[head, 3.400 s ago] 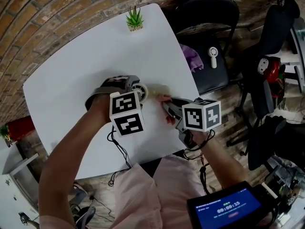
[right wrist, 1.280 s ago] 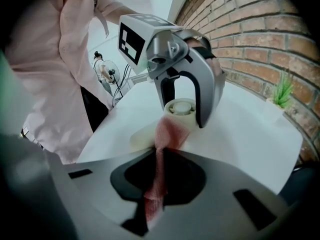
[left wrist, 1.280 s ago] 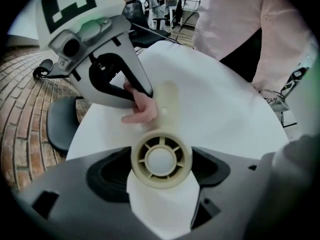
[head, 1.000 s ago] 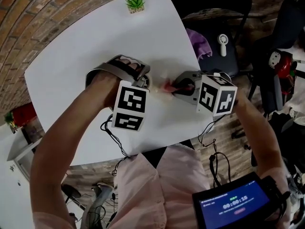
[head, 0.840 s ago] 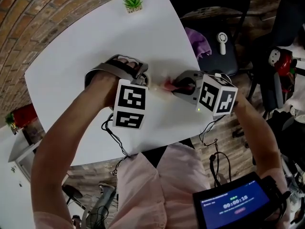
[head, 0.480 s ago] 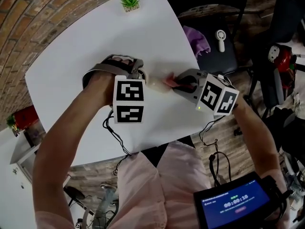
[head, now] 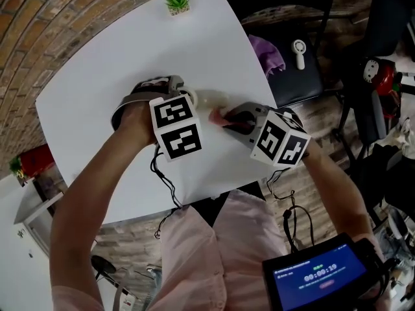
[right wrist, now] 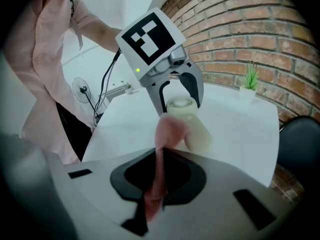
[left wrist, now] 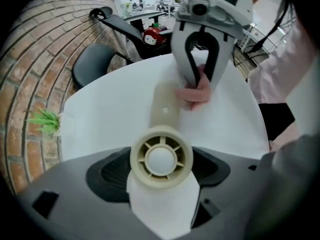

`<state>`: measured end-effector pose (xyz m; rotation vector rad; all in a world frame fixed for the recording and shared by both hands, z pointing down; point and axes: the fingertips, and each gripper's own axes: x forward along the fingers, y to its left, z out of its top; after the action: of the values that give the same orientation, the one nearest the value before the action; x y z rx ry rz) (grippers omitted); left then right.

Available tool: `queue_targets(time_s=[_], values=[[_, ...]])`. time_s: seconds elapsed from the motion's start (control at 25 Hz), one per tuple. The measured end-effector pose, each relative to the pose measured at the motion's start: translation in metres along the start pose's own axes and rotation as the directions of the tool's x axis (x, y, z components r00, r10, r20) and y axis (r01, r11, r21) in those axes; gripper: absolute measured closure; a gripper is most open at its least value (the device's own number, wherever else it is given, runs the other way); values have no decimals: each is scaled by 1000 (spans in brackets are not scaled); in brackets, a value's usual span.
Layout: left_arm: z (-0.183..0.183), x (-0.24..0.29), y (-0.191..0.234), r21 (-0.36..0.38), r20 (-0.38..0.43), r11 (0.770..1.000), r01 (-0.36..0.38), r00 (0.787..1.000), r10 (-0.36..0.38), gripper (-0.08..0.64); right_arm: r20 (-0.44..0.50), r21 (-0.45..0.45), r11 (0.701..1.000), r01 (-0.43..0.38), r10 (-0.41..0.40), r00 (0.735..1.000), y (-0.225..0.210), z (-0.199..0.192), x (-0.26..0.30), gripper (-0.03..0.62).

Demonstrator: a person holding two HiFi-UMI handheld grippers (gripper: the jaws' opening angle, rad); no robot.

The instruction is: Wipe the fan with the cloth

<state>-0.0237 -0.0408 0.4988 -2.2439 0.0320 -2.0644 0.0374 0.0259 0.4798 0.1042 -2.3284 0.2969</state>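
A small cream hand-held fan [head: 206, 100] lies over the white table [head: 97, 76]. My left gripper [head: 185, 99] is shut on its round head [left wrist: 161, 159], and the handle [left wrist: 165, 104] points away toward the other gripper. My right gripper [head: 227, 120] is shut on a pink cloth [right wrist: 167, 131]. The cloth [left wrist: 197, 91] presses against the side of the fan's handle [right wrist: 192, 129]. In the head view the cloth [head: 217, 116] shows as a pink bit between the two grippers.
A small potted plant [head: 175, 0] stands at the table's far edge. A dark chair [head: 305, 83] to the right holds a purple cloth [head: 267, 49] and a white hand fan [head: 298, 50]. A tablet [head: 318, 284] sits low at the right.
The right gripper has shifted a little left and nearer, sliding the pink cloth along the fan's handle toward the head. The left gripper has tilted while still holding the fan.
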Motion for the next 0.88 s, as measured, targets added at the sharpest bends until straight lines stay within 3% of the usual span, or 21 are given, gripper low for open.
queue_targets(time_s=[0.16, 0.36, 0.48, 0.56, 0.6, 0.64, 0.68, 0.72, 0.8, 0.88], values=[[-6, -2, 3, -119, 48, 992, -28, 998, 34, 190, 57, 71, 997, 21, -25, 998, 9, 13, 5, 563], [-20, -20, -18, -262, 144, 965, 4, 989, 35, 189, 139, 207, 978, 37, -67, 988, 23, 22, -6, 561], [-29, -48, -9, -390, 222, 919, -54, 963, 151, 190, 185, 286, 955, 71, -128, 974, 16, 30, -23, 561], [-31, -78, 0, -508, 303, 856, -97, 910, 284, 190, 221, 327, 940, 97, -176, 959, 12, 43, -36, 560], [-32, -97, 5, -574, 342, 811, -118, 864, 368, 191, 242, 339, 934, 111, -201, 949, 9, 52, -44, 560], [-34, -121, 10, -639, 374, 757, -137, 805, 461, 192, 264, 348, 929, 128, -228, 937, 7, 64, -52, 560], [-37, -146, 14, -701, 395, 698, -150, 733, 554, 209, 289, 356, 923, 148, -259, 922, 4, 78, -62, 560], [-42, -174, 18, -758, 405, 633, -154, 650, 643, 247, 315, 361, 917, 171, -293, 903, 2, 94, -73, 558], [-51, -228, 22, -849, 395, 508, -144, 464, 793, 342, 368, 370, 901, 225, -365, 855, -6, 130, -96, 558], [-60, -276, 24, -906, 340, 393, -157, 284, 897, 396, 424, 368, 888, 276, -424, 800, -16, 169, -117, 558]])
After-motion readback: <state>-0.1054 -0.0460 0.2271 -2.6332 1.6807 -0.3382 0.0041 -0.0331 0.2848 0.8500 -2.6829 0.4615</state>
